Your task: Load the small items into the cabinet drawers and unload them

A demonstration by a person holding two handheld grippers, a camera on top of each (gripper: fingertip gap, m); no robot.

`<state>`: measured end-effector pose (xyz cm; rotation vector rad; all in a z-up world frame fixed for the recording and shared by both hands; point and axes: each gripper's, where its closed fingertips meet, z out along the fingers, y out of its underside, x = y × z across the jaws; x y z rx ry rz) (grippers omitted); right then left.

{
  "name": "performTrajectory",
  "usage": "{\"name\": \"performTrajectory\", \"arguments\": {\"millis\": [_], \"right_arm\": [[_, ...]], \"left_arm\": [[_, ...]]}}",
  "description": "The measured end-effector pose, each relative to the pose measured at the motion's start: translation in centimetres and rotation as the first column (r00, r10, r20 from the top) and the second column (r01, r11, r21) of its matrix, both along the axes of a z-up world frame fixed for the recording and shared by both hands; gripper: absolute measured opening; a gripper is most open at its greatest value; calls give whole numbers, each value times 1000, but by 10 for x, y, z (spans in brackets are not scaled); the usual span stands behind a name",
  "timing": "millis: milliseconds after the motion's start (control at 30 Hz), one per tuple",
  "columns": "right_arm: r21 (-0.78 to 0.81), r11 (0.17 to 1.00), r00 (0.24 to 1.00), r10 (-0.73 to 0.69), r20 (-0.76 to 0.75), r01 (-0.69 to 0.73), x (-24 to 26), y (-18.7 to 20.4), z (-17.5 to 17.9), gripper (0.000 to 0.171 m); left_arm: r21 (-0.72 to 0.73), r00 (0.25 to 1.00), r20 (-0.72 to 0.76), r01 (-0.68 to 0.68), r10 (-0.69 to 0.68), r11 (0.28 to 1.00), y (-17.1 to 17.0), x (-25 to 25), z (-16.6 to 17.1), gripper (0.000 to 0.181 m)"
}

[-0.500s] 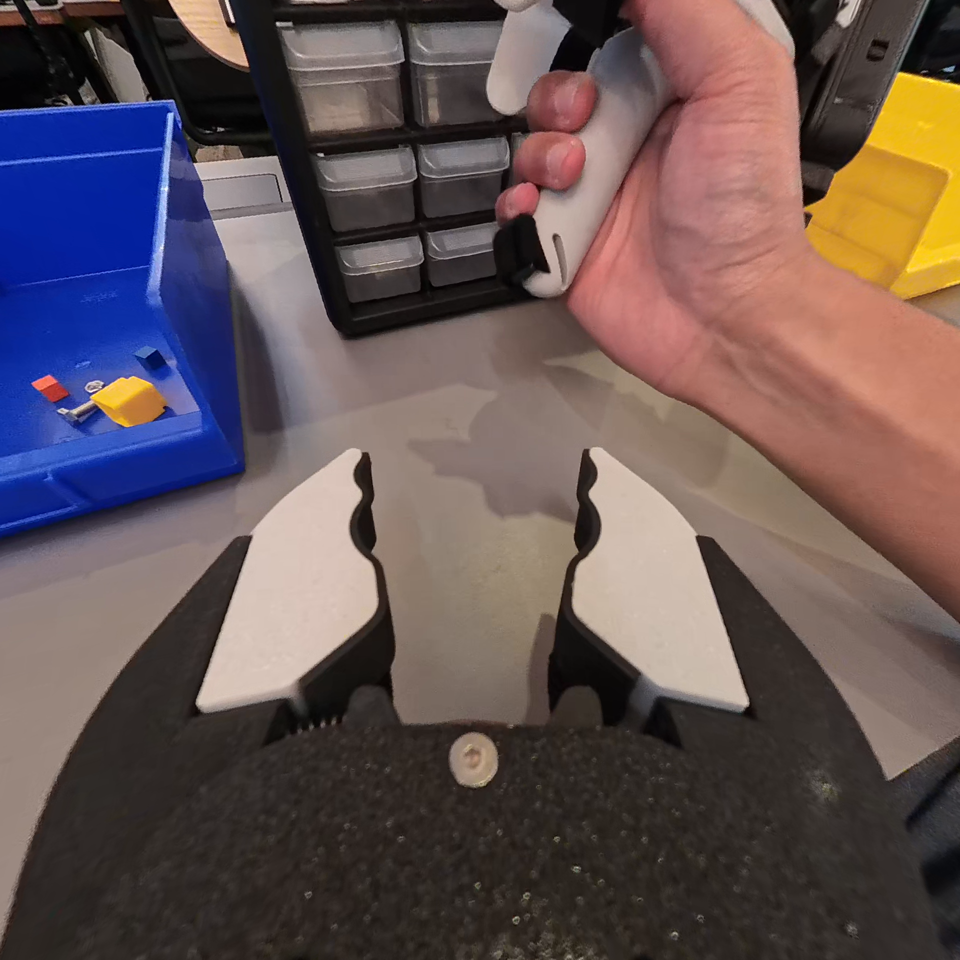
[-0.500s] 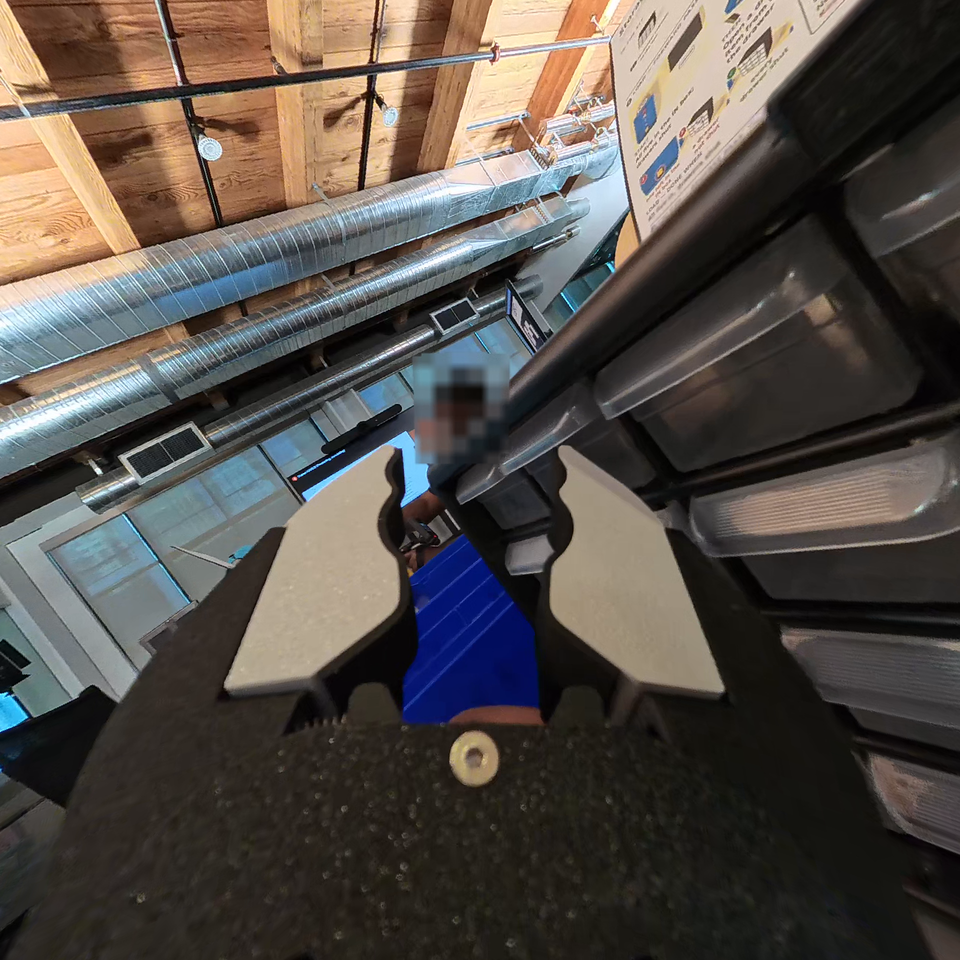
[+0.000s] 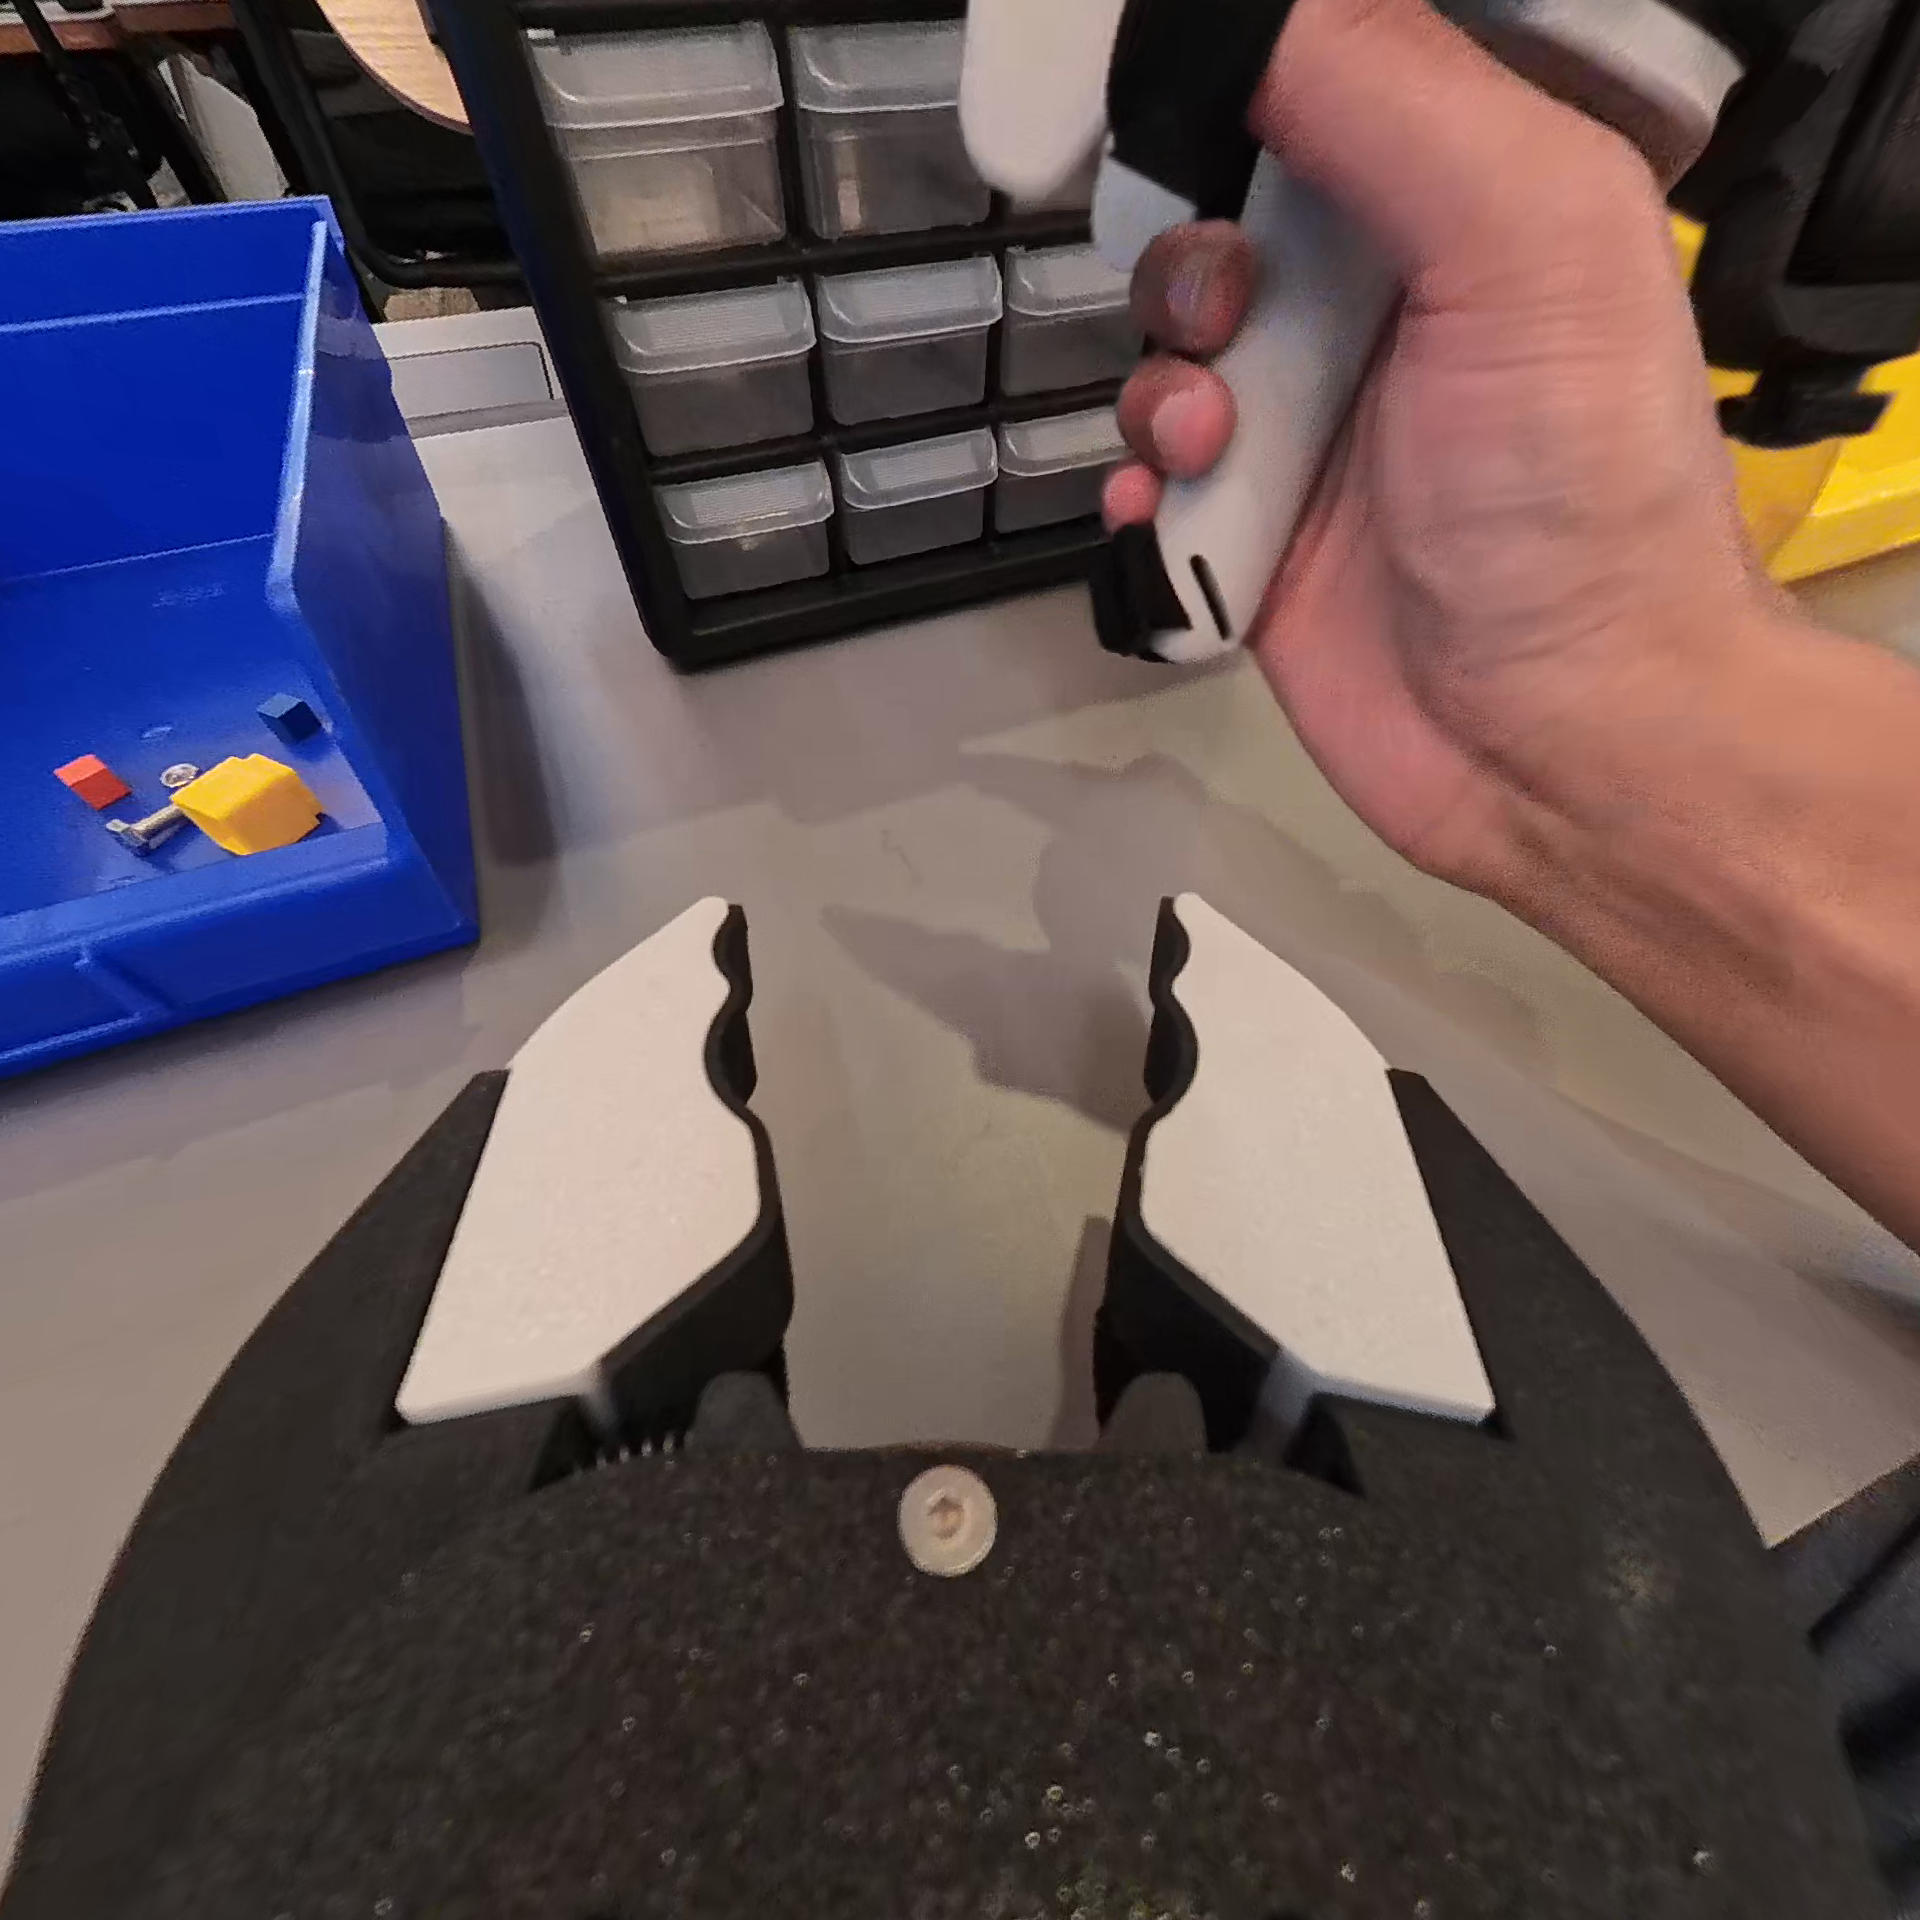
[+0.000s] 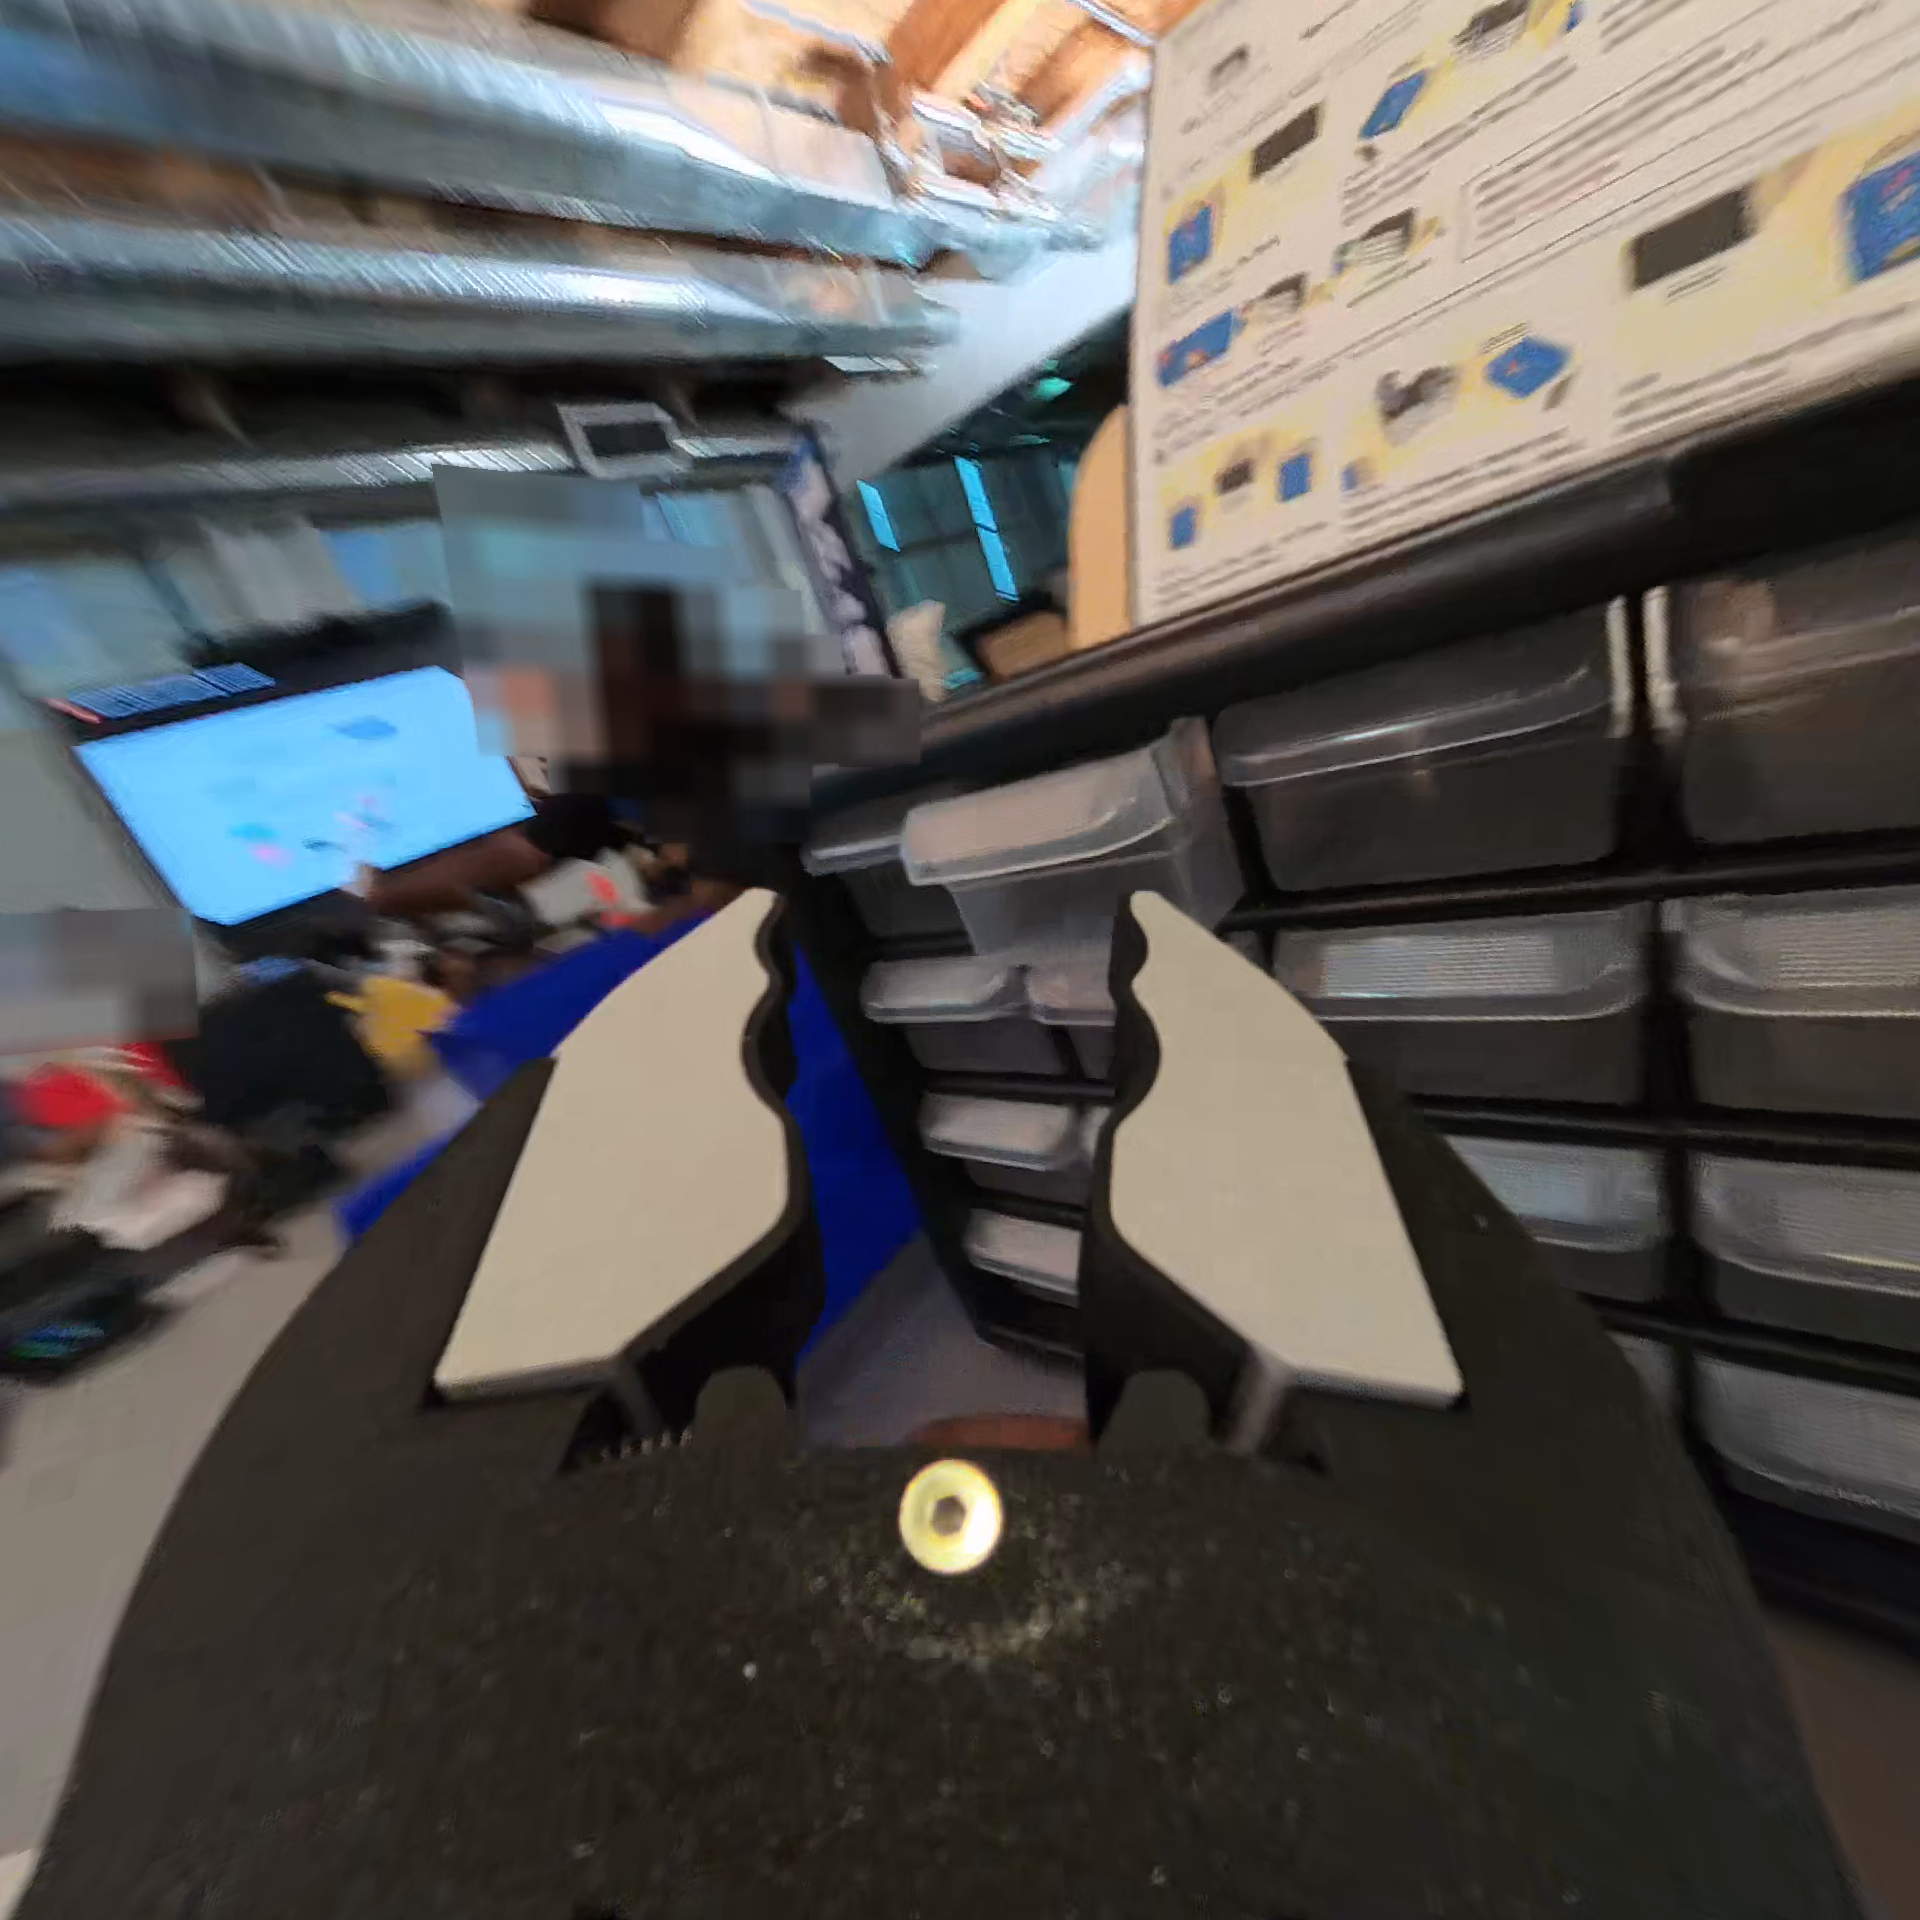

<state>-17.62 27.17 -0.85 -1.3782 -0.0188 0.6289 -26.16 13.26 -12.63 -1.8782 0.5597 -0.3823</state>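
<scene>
A black cabinet [image 3: 623,343] with several clear drawers stands at the back of the grey table; all drawers seen in the left wrist view look shut. My left gripper [image 3: 951,914] is open and empty, low over the table. A blue bin [image 3: 343,582] at the left holds a yellow block [image 3: 249,805], a red cube [image 3: 91,781], a blue cube [image 3: 289,717] and a metal bolt [image 3: 145,831]. In the blurred right wrist view, my right gripper [image 4: 954,904] is open and empty, close to the cabinet [image 4: 1455,644], where one upper drawer [image 4: 1049,842] sticks out.
A hand [image 3: 1507,436] holds the right gripper's white handle [image 3: 1236,468] above the table in front of the cabinet. A yellow bin [image 3: 1849,499] sits at the right. An instruction sheet [image 4: 1507,260] stands on the cabinet. A lit screen [image 4: 291,779] glows far off. The gap from one gripper's tips to the other's is roughly 20 cm.
The right gripper has tilted down from facing the ceiling to facing the cabinet front, and the view is blurred by the motion. The hand shifted slightly. The left gripper has hardly moved.
</scene>
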Motion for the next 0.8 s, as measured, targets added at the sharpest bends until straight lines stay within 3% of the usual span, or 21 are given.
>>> {"name": "performTrajectory", "arguments": {"millis": [100, 267, 500, 600, 800], "right_arm": [[-27, 973, 958, -219, 182, 228, 12, 2, -6, 76], [38, 919, 837, -373, 401, 392, 8, 12, -1, 79], [17, 867, 778, -455, 433, 498, 15, 35, -5, 78], [-16, 870, 787, -437, 435, 492, 15, 41, -13, 62], [28, 856, 764, -475, 436, 516, 11, 17, -11, 61]], "left_arm": [[-6, 1000, 1, -1, 1, 1000, 0, 0, -1, 74], [1, 1000, -4, -4, 4, 1000, 0, -1, 0, 73], [-8, 1000, -2, -9, 9, 1000, 1, -3, -2, 73], [-12, 1000, 1, -13, 13, 1000, 2, -5, -2, 73], [-24, 1000, 8, -15, 15, 1000, 3, -6, -3, 73]]}}
